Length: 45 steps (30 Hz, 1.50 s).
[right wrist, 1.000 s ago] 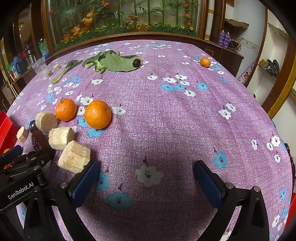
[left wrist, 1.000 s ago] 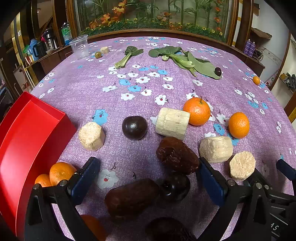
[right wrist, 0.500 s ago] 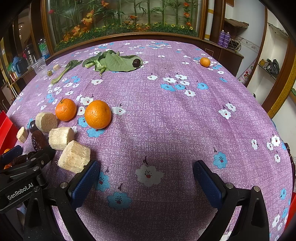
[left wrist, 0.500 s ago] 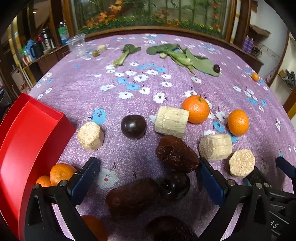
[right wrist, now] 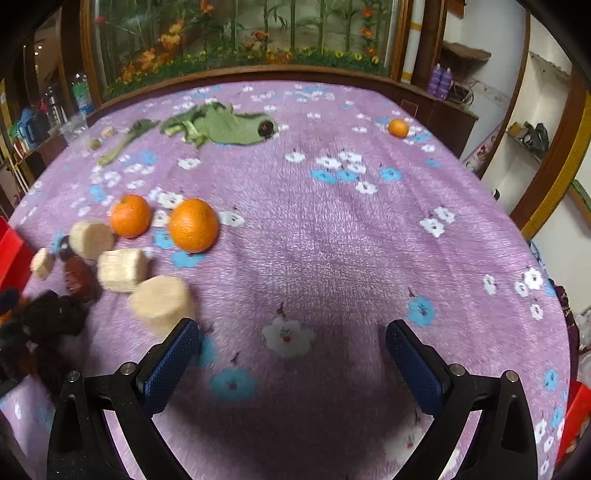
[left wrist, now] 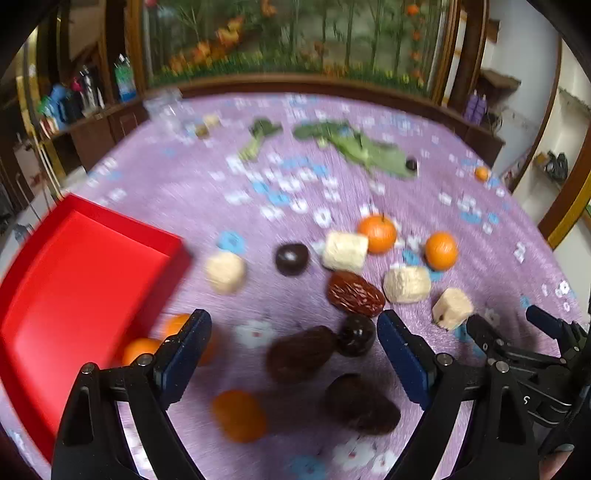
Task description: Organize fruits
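Pulled back and up from the fruit pile since a moment ago, left tool (left wrist: pixel 293 334) wide apart and empty over the dates (left wrist: pixel 299 352) just ahead, right tool (right wrist: pixel 291 343) likewise apart above bare tabletop (right wrist: pixel 332 240); still selecting, next a descent onto one date for the red tray (left wrist: pixel 74 273) to the left.

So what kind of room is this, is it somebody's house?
Probably a home dining room: a big round table in a flowery purple cloth, a wooden sideboard holding bottles and flasks, and a glass-fronted plant display behind.

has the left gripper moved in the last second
Yes. The left gripper has pulled back and up: the red tray and fruits sit smaller, and an orange now shows below.
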Each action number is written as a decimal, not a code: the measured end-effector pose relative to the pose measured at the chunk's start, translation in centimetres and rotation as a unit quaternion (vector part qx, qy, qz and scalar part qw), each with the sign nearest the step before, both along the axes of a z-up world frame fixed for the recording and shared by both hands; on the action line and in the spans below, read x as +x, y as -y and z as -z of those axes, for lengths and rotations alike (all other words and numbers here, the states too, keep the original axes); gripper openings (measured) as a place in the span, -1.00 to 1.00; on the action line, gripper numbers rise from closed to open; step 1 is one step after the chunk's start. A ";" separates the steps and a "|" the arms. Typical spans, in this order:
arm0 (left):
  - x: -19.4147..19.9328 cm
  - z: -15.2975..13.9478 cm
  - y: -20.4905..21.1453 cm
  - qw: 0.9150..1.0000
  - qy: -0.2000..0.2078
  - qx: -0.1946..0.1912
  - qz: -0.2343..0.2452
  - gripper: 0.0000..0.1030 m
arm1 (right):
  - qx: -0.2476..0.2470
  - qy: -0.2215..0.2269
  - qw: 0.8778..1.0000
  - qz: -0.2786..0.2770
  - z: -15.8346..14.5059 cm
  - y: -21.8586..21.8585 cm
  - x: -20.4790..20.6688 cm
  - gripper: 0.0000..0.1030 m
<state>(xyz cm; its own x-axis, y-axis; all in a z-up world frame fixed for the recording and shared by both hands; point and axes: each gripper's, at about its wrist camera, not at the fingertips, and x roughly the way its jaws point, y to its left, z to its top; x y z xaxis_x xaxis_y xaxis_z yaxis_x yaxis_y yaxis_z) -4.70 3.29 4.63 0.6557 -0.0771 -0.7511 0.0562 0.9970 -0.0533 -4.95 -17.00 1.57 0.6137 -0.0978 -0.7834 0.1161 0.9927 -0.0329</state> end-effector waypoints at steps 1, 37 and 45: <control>-0.5 -0.5 -0.3 1.000 0.011 0.001 -0.003 0.76 | -0.002 0.008 1.000 -0.001 -0.5 -0.3 -0.5 0.99; -9.2 -2.9 -4.4 0.994 0.104 -0.006 -0.019 0.77 | -0.009 0.101 0.994 -0.027 -3.8 -7.4 -7.3 0.99; -7.9 -1.8 -4.5 0.997 0.081 -0.007 -0.018 0.77 | 0.000 0.091 0.996 -0.025 -2.8 -7.2 -6.3 0.99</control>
<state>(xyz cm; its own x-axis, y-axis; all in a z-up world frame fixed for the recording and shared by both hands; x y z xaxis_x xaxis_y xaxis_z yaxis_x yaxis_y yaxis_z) -12.60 7.81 6.39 0.7701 -0.0616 -0.6349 0.0296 0.9977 -0.0610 -11.24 -9.76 4.38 0.7495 -0.0639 -0.6590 0.0711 0.9973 -0.0158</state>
